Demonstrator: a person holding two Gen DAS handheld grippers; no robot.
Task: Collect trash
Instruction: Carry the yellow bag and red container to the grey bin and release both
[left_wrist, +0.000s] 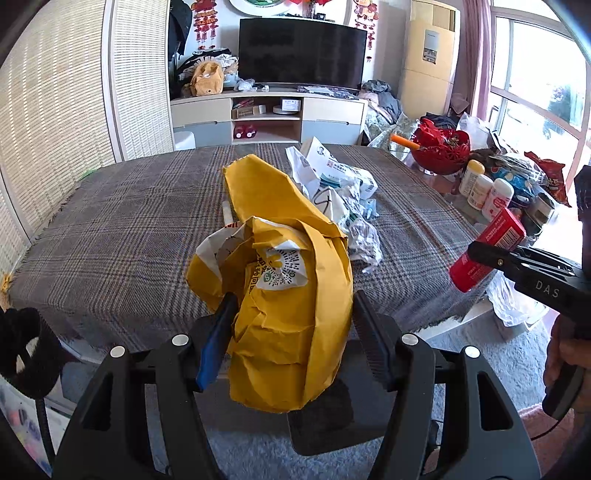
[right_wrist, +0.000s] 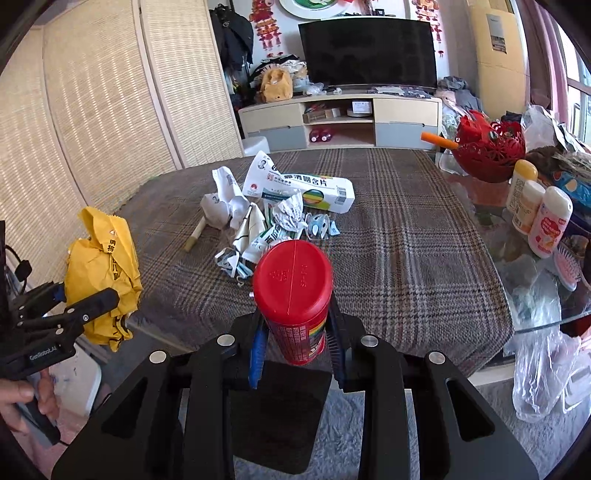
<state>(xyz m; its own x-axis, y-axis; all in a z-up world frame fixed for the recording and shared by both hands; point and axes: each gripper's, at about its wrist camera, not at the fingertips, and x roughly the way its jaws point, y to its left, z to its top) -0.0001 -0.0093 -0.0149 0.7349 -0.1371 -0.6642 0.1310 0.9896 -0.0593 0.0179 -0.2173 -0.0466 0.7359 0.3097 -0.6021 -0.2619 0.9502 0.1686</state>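
Plaid-covered table (right_wrist: 406, 236), living room: two trash items lifted, carry step.
Your left gripper (left_wrist: 291, 332) pinches yellow paper bag (left_wrist: 288, 295); your right gripper (right_wrist: 295, 332) clamps red canister (right_wrist: 293, 288) between its jaws. Crumpled wrappers (right_wrist: 280, 218) lie ahead of the jaws; next you need a bin, none visible.

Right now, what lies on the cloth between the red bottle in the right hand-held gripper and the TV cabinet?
In the right wrist view, beyond the red bottle: crumpled white packaging, then bare plaid cloth.

The yellow paper bag (left_wrist: 291, 302) hides part of the crumpled white wrappers (left_wrist: 354, 221) behind it.
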